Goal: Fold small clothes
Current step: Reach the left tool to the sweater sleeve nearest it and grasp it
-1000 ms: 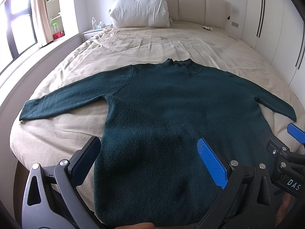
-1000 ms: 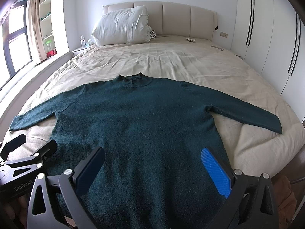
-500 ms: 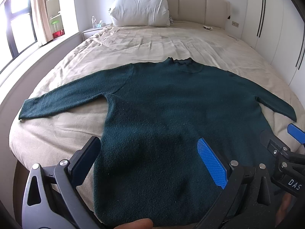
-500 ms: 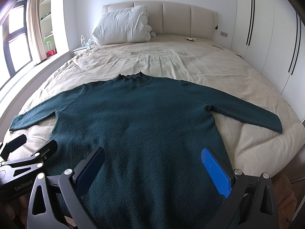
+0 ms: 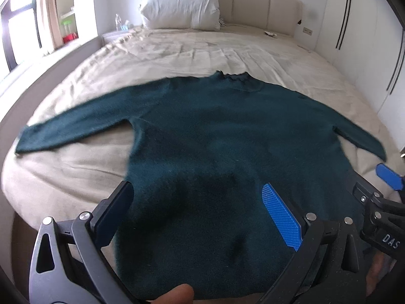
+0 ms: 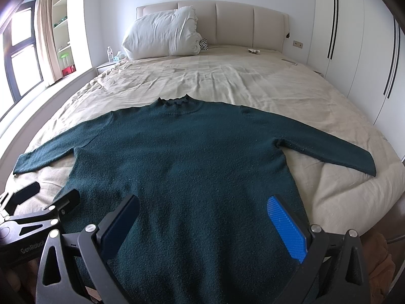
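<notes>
A dark green long-sleeved sweater [image 5: 227,136] lies flat on the bed, collar toward the headboard and both sleeves spread out; it also shows in the right wrist view [image 6: 192,157]. My left gripper [image 5: 197,202] is open and empty above the sweater's lower left part near the hem. My right gripper [image 6: 202,215] is open and empty above the lower right part. Each gripper shows at the edge of the other's view, the right one [image 5: 379,195] and the left one [image 6: 38,202].
The bed [image 6: 227,76] has a beige cover, a white pillow [image 6: 162,35] and a padded headboard. A nightstand with a bottle [image 6: 109,53] stands at far left. White wardrobes [image 6: 354,38] line the right wall. Window at left.
The left wrist view has blurred and shifted slightly, so the left gripper is moving a little over the hem. The right gripper and the sweater have stayed put.
</notes>
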